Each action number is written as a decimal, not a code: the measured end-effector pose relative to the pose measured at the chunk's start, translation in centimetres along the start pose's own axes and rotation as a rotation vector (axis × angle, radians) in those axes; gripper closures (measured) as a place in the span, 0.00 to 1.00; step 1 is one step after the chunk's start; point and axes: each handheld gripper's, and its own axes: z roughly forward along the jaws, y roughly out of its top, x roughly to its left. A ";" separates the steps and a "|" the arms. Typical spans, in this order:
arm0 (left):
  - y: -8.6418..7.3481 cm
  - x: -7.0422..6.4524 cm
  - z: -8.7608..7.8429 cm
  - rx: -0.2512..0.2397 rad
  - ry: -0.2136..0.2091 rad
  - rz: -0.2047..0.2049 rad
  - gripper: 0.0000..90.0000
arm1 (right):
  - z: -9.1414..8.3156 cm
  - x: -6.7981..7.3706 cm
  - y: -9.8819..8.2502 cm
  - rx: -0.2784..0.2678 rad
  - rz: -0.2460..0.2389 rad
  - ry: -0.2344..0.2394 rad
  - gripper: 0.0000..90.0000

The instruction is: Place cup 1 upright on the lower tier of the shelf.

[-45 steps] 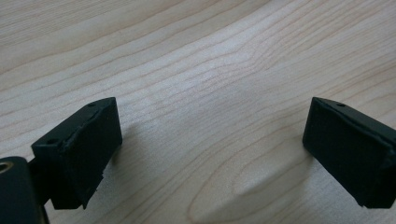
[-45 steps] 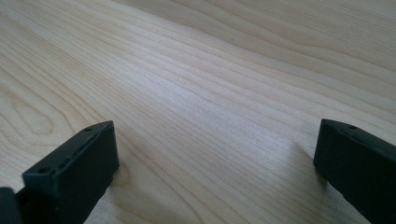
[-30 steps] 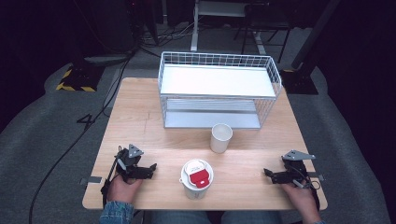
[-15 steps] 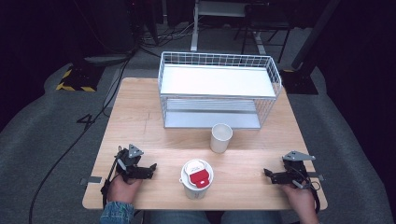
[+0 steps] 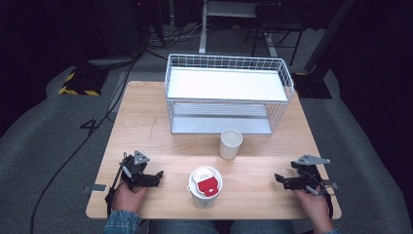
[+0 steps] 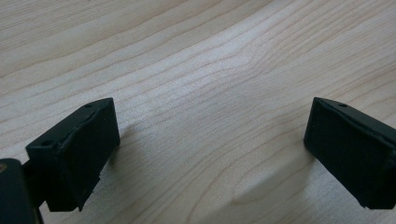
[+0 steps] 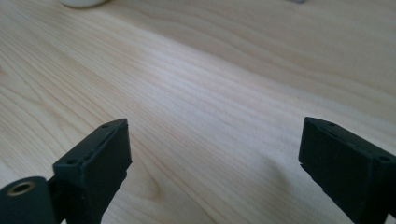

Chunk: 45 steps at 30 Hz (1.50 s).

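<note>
Here's the pale wooden table [image 5: 146, 122], grain running in long soft waves, and at its far side sits a white wire basket rack [image 5: 229, 92], boxy, two flat white shelves inside a grid of thin wire, its long axis running side to side across the table; both shelves look bare. Just in front of the rack's right half stands an open white paper cup [image 5: 230, 144], upright, round mouth facing up, and what's inside I can't make out from here. Nearer the person, at the front centre, a second white cup [image 5: 205, 186] stands upright with a round white lid on it, and on that lid lies a red patch, maybe a label or tab, hard to tell. Down at the front left corner the left gripper [image 5: 157, 176] rests low over the wood in the person's hand, pointing inward toward the lidded cup, its blocky matte black jaws spread wide with nothing between them but bare tabletop. Over at the front right the right gripper [image 5: 280, 180] mirrors it, pointing inward from the other side, jaws likewise wide apart and empty, well apart from both cups.
</note>
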 end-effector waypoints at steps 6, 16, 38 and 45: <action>0.0 0.0 0.0 0.000 0.000 0.000 0.04 | -0.6 1.1 2.5 -0.038 -0.049 0.042 0.15; 0.0 0.0 0.0 0.000 0.000 0.000 0.04 | -0.2 3.3 5.6 -0.100 -0.118 0.090 0.17; 0.0 0.0 0.0 0.000 0.000 0.001 0.04 | 4.1 6.7 9.9 -0.152 -0.147 0.208 0.17; 0.0 0.0 0.0 0.000 0.000 0.001 0.04 | 5.8 7.1 10.3 -0.158 -0.127 0.239 0.17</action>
